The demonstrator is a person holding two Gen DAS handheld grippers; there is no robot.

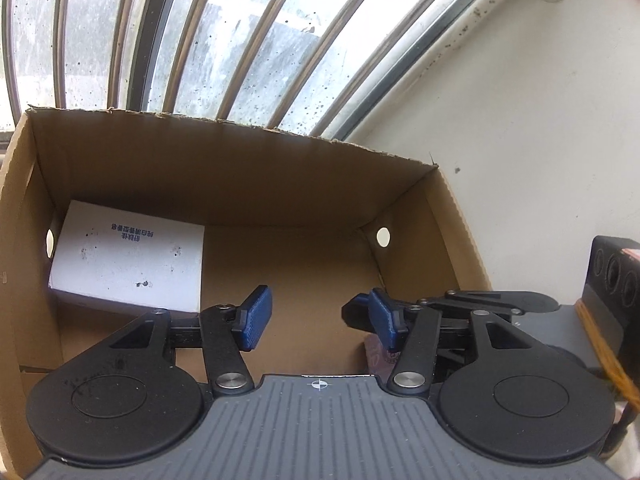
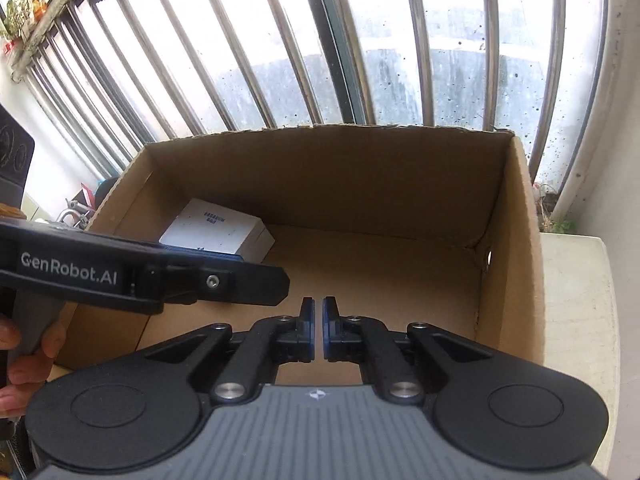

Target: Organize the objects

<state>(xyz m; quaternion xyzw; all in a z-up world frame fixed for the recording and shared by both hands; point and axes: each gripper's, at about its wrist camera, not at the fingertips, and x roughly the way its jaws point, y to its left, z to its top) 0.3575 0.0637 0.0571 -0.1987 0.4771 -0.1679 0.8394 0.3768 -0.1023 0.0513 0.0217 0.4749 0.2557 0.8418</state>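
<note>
Right now I have both tools hanging over the open brown cardboard box [image 2: 516, 240], which sits in front of the barred, grimy window [image 2: 400, 60]. My left gripper [image 1: 316, 320] has its blue-padded fingers [image 1: 256, 318] spread wide with nothing between them. My right gripper [image 2: 319, 328] has its fingers almost together, a thin gap showing and nothing in it. So neither tool is carrying anything.

One thing lies inside already: a white rectangular carton with dark printed text [image 1: 128, 264], flat on the floor of the box in its far left corner, near the round hole in the left wall. The rest of the floor that I can see is bare cardboard (a pinkish scrap shows under my left tool's right finger, too hidden to name).

My worry is the crowding. In the right wrist view the left tool's black finger crosses just in front of my right fingers, so I judge that a careless swing of either hand could knock the two together. The box walls are light and ragged-edged; catching a finger on the rim while lifting out could probably drag or tip the box, shifting the carton.
</note>
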